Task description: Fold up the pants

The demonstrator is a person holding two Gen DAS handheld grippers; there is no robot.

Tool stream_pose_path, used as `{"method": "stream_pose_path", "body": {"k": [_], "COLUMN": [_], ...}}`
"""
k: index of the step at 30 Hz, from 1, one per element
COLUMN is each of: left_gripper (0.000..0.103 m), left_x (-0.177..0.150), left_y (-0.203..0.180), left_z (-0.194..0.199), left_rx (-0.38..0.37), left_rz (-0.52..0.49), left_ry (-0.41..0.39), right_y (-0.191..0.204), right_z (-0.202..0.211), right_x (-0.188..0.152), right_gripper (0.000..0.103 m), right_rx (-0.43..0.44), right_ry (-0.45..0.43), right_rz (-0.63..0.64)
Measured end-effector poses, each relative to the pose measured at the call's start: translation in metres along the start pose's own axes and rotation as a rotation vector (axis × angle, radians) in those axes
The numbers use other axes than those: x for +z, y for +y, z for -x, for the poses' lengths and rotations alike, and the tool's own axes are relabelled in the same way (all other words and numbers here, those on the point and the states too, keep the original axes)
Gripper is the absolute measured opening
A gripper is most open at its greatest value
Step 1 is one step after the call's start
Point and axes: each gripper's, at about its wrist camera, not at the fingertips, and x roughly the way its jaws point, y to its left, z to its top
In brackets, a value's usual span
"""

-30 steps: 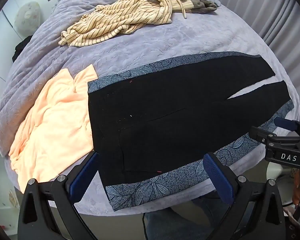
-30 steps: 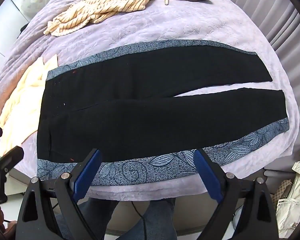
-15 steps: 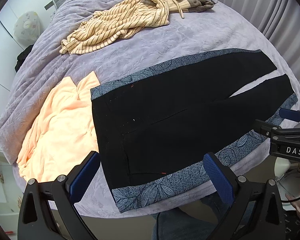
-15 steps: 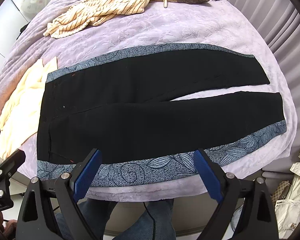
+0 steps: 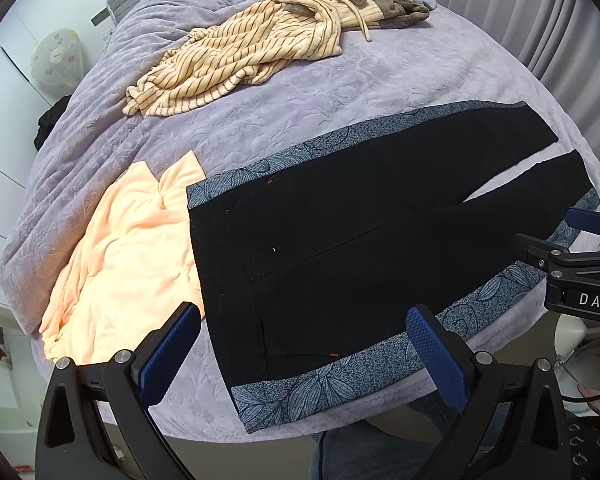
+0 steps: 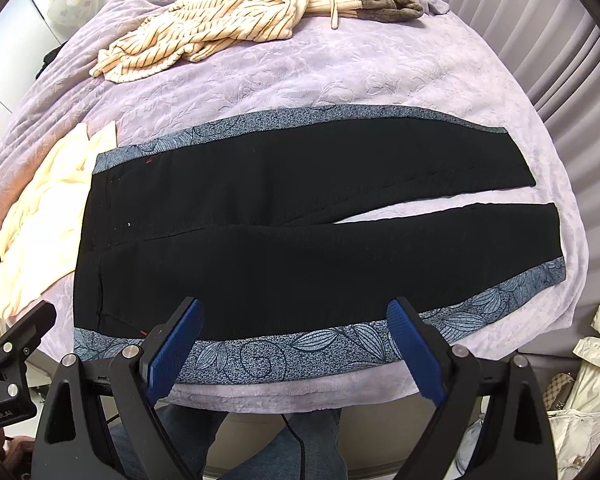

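Black pants (image 5: 340, 240) (image 6: 280, 232) with blue leaf-patterned side stripes lie flat and spread on the lavender bed, waistband to the left, both legs pointing right with a narrow gap between them. My left gripper (image 5: 300, 340) hovers open above the near waistband corner, holding nothing. My right gripper (image 6: 296, 340) hangs open over the near stripe at mid-leg, also empty. In the left wrist view the right gripper (image 5: 580, 240) shows at the right edge.
A peach garment (image 5: 124, 256) lies left of the waistband. A striped cream robe (image 5: 252, 52) with brown trim is heaped at the far side. The bed's near edge (image 6: 300, 392) runs just under the pants. Bags (image 6: 588, 380) sit on the floor at right.
Both grippers have drawn back and risen slightly, so the pants sit a bit farther away in each view. The pants have not moved and both grippers stay open.
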Motion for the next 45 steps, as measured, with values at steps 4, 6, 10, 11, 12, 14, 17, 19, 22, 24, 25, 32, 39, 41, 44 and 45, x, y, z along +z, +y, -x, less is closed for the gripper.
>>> {"method": "stream_pose_path", "body": {"k": [4,6,10,11,12,14,17,19,22,24,25,32,39,41,44,45], "left_gripper": [0.103,0.103,0.103,0.103,0.103,0.103,0.103,0.103,0.103,0.103,0.103,0.103,0.103,0.103,0.103,0.103], "left_x": [0.0010,0.0007,-0.0014,-0.0014,-0.0017,-0.0023,-0.0023,-0.0035,-0.0050,-0.0052,-0.0054,-0.0043,-0.0023,-0.0014,0.0009,0.0014], "left_y": [-0.0004,0.0000,-0.0009,-0.0011,-0.0012,-0.0017,-0.0014,-0.0005,0.0009,0.0014,0.0016,0.0023,0.0050,0.0057,0.0058,0.0060], "left_z": [0.0002,0.0001,-0.0002,-0.0001,0.0000,0.0001,-0.0006,-0.0010,-0.0014,-0.0016,-0.0017,-0.0025,-0.0058,-0.0065,-0.0078,-0.0081], "left_rx": [0.000,0.000,-0.002,-0.002,-0.001,-0.001,-0.002,-0.003,-0.004,-0.005,-0.006,-0.005,-0.007,-0.006,-0.003,-0.002], "left_rz": [0.000,-0.002,-0.002,-0.001,-0.001,-0.001,0.001,0.005,0.013,0.016,0.016,0.016,0.020,0.021,0.022,0.022], "left_ry": [0.001,0.002,0.005,0.005,0.005,0.005,0.007,0.011,0.015,0.017,0.018,0.020,0.034,0.036,0.040,0.040], "right_y": [0.0011,0.0017,0.0011,0.0007,0.0007,0.0011,0.0013,0.0013,0.0023,0.0039,0.0035,0.0034,0.0022,0.0016,0.0021,0.0024], "right_z": [0.0013,0.0019,0.0018,0.0017,0.0017,0.0019,0.0020,0.0017,0.0014,0.0013,0.0013,0.0000,-0.0035,-0.0048,-0.0060,-0.0065], "right_x": [-0.0002,-0.0008,-0.0015,-0.0018,-0.0023,-0.0032,-0.0037,-0.0037,-0.0051,-0.0057,-0.0058,-0.0051,-0.0037,-0.0030,-0.0021,-0.0017], "right_gripper": [0.095,0.095,0.095,0.095,0.095,0.095,0.095,0.095,0.095,0.095,0.095,0.095,0.095,0.095,0.095,0.095], "right_rx": [-0.006,-0.009,-0.011,-0.012,-0.012,-0.014,-0.015,-0.014,-0.015,-0.017,-0.017,-0.013,-0.008,-0.005,-0.002,-0.001], "right_ry": [-0.004,-0.005,-0.004,-0.003,-0.002,-0.002,-0.002,0.000,0.003,0.002,0.002,0.009,0.018,0.022,0.024,0.026], "right_rz": [0.003,0.004,0.000,0.000,0.001,0.002,0.002,0.003,0.008,0.009,0.009,0.005,0.005,0.002,0.001,0.002]}}
